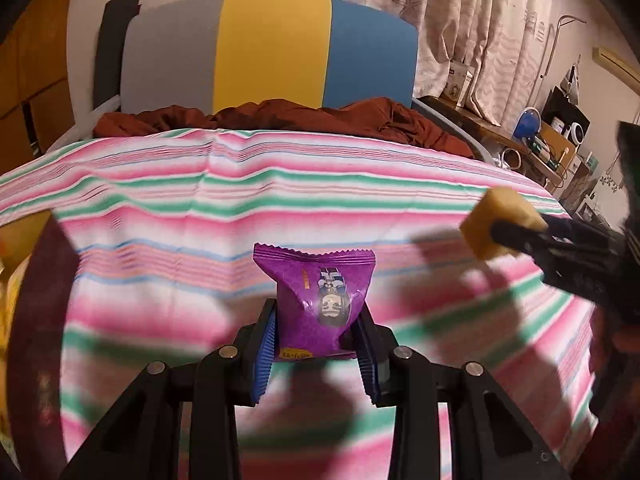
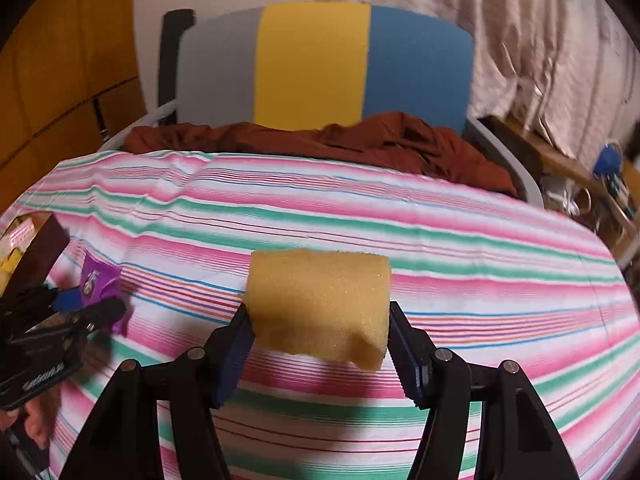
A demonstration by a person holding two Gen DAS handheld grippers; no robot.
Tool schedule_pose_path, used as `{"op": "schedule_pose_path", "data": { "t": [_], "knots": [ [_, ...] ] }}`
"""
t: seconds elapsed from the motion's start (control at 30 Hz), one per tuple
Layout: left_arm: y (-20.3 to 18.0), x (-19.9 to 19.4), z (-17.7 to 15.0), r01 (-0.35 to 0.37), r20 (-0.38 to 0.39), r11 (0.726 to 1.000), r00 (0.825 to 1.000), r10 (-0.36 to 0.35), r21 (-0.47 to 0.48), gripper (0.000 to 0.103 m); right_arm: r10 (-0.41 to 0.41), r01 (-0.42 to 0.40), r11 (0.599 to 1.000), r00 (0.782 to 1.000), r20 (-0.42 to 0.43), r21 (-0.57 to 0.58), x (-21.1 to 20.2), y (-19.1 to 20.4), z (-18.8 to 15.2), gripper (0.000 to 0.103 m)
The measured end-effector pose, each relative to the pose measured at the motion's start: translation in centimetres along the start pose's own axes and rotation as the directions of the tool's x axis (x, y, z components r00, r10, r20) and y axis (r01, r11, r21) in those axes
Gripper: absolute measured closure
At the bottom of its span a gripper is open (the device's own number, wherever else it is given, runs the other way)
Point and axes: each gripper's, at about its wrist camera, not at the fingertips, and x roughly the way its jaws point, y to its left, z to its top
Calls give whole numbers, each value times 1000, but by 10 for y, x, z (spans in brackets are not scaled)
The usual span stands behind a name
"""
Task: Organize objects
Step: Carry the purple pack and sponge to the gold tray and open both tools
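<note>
My left gripper (image 1: 316, 320) is shut on a purple snack packet (image 1: 320, 300), which it holds above the striped tablecloth (image 1: 200, 200). Blue ribbed pads (image 1: 266, 344) press the packet's lower sides. At the right of the left wrist view, the right gripper (image 1: 500, 236) carries a yellow sponge (image 1: 494, 220). In the right wrist view that yellow sponge (image 2: 320, 304) sits squeezed between the pads of my right gripper (image 2: 320, 320), above the cloth. At the left of that view, the left gripper (image 2: 94, 304) holds the purple packet (image 2: 98, 280), and a hand (image 2: 40, 420) shows below it.
A dark brown box wall (image 2: 44, 248) stands at the table's left edge, with yellow items behind it. A rust-red cloth (image 1: 280, 116) lies beyond the table, before a grey, yellow and blue chair back (image 1: 272, 48). A cluttered shelf (image 1: 552, 140) is at the right.
</note>
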Motion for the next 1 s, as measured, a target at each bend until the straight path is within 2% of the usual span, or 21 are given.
{"op": "schedule_pose_path", "data": {
  "t": [0.37,0.6,0.83,1.0],
  "knots": [
    [18,-73,-27,-12,86,998,996,7,55,67,6,-5,991,1000,1,-135,0,40,-9,39],
    [34,-102,-39,-31,105,997,994,23,76,67,35,-29,973,999,21,-229,-8,74,-18,39],
    [69,-135,-55,-45,121,999,992,42,24,67,40,-34,958,999,14,-286,-13,98,-25,39],
    [106,-158,-65,-75,132,995,988,84,-69,67,74,-70,953,997,2,-295,-24,113,-22,39]
  ]
}}
